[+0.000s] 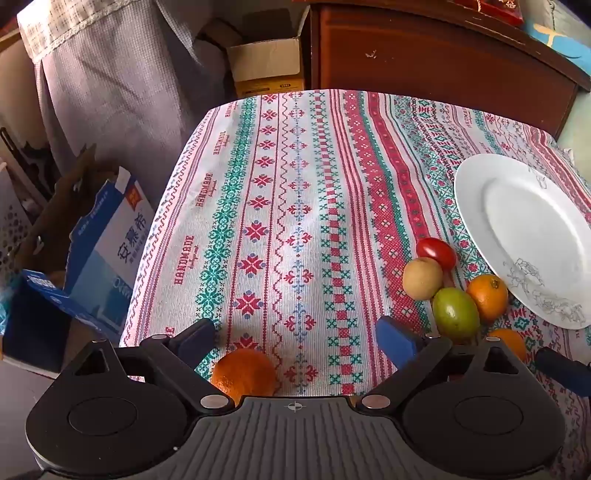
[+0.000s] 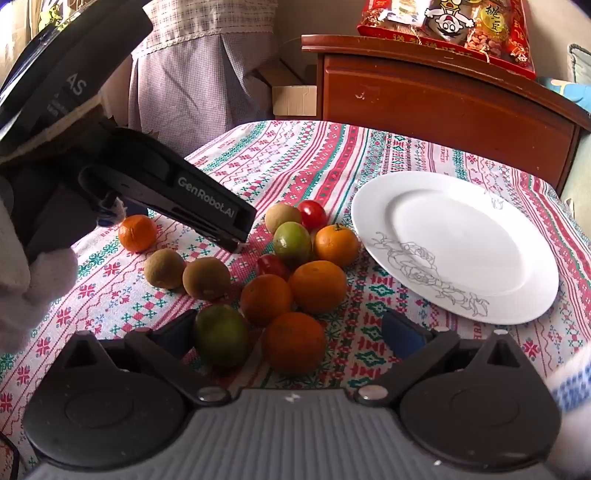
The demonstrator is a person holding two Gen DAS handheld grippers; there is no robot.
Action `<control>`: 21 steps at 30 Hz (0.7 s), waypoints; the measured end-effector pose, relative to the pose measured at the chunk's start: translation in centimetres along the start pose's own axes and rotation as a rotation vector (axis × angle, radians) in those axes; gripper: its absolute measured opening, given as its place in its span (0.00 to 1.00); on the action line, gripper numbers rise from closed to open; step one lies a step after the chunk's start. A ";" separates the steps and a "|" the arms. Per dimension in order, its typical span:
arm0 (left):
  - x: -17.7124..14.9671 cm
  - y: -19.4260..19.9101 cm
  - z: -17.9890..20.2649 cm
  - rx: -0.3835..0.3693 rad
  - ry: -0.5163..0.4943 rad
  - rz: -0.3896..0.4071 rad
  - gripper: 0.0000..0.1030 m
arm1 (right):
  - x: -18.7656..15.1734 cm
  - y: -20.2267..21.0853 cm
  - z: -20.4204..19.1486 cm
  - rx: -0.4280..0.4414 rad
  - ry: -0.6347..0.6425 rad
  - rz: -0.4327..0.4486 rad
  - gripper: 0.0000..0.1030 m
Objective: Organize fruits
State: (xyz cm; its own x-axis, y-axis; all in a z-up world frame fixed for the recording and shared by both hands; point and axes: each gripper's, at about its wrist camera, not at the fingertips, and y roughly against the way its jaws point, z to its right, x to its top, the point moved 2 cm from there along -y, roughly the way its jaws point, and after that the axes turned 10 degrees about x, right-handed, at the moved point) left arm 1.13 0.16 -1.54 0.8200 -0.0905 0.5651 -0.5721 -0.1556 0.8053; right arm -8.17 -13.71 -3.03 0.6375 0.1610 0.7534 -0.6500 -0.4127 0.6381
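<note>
A pile of fruit lies on the patterned tablecloth (image 2: 314,155): several oranges (image 2: 317,286), a green lime (image 2: 291,240), two brown kiwis (image 2: 206,277) and red tomatoes (image 2: 312,214). A white plate (image 2: 458,240) stands empty to the right of the pile. One orange (image 1: 244,374) lies apart at the left, just in front of my left gripper (image 1: 295,341), which is open above it. My right gripper (image 2: 291,332) is open, low over the near fruit, with an orange (image 2: 294,341) and a green fruit (image 2: 221,334) between its fingers. The left gripper's body (image 2: 177,188) shows in the right wrist view.
A wooden cabinet (image 2: 443,96) stands behind the table with snack bags (image 2: 447,26) on top. Cardboard boxes (image 1: 96,251) sit on the floor off the table's left edge. A grey cloth cover (image 1: 110,74) hangs at the back left.
</note>
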 end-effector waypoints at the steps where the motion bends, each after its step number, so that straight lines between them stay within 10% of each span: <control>1: 0.0 0.0 0.0 0.000 0.001 0.001 0.93 | 0.0 0.0 0.0 0.000 0.000 -0.001 0.99; 21: -0.5 3.1 -0.6 -0.027 -0.030 0.014 0.92 | 0.1 0.5 0.1 -0.012 -0.026 -0.045 0.99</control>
State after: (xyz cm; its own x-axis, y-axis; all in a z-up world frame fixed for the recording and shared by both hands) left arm -1.08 0.31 0.82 0.8116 -0.1217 0.5714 -0.5837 -0.1276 0.8019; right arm -8.36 -13.97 -2.62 0.6765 0.1553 0.7199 -0.6254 -0.3950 0.6730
